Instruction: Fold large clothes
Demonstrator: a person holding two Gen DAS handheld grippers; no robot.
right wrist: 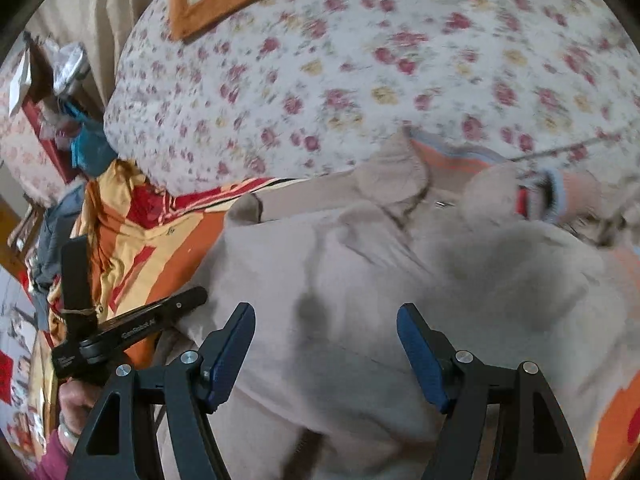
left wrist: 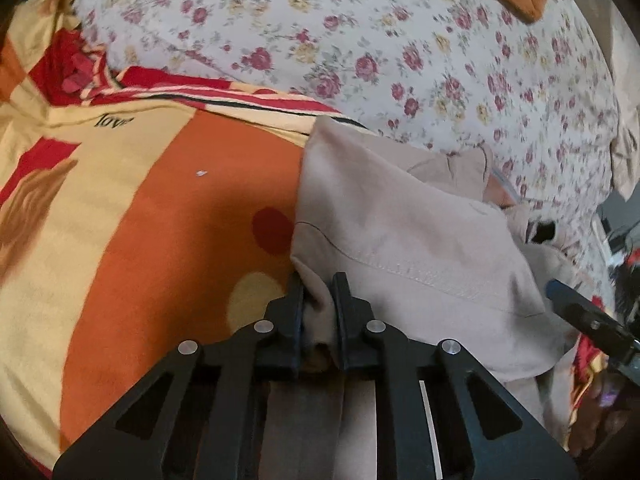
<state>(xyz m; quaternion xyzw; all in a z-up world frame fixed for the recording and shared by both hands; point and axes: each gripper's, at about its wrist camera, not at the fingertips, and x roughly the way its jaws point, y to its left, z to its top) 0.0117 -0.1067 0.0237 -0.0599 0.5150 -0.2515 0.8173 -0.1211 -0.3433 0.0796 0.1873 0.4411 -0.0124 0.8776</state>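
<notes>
Beige jacket (right wrist: 360,280) lies on the bed's orange blanket (left wrist: 160,220), its edge pinched in my left claw (left wrist: 318,292) on the left, while my right claw (right wrist: 326,344) hangs spread wide right above its middle.

Left hand-held gripper (left wrist: 318,292) is clamped narrow, while right hand-held gripper (right wrist: 326,324) gapes wide.

An orange-and-yellow patterned bedsheet (left wrist: 168,216) carries the beige garment (right wrist: 360,280) and a floral quilt (left wrist: 360,40).
</notes>
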